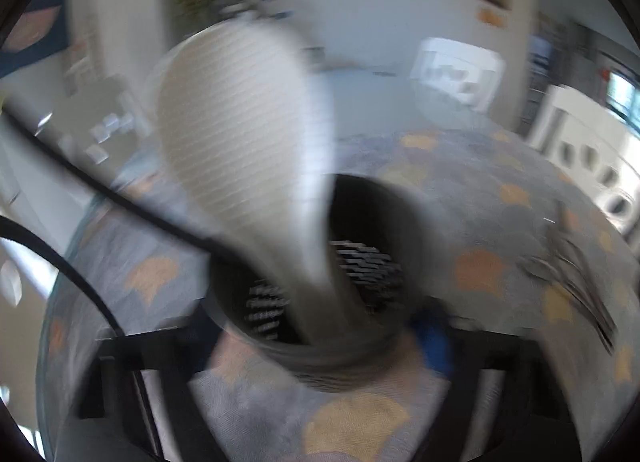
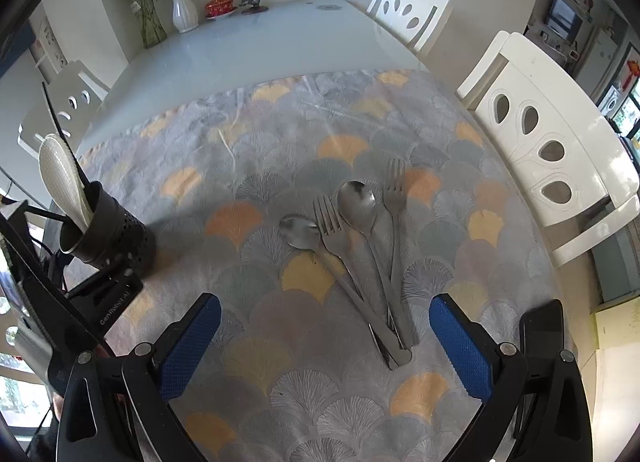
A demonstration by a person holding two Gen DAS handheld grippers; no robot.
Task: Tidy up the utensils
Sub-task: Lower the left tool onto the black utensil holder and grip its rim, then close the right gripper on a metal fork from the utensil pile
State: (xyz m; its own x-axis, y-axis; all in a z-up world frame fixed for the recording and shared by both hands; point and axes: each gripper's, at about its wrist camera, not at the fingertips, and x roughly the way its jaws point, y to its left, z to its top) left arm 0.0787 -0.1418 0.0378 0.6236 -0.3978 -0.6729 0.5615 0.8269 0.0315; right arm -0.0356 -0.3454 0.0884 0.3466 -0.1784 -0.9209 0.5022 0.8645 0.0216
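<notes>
A black perforated utensil holder stands at the left of the patterned tablecloth, with a white rice paddle and a thin black utensil in it. In the blurred left wrist view the holder fills the centre and the paddle rises from it. My left gripper sits around the holder's base; its hold is unclear. Two forks and two spoons lie together mid-table. My right gripper is open and empty, just short of their handle ends.
White chairs stand along the right side and far end of the table. A vase of flowers, a glass vase and a red dish sit at the far edge. A dark phone lies by the right edge.
</notes>
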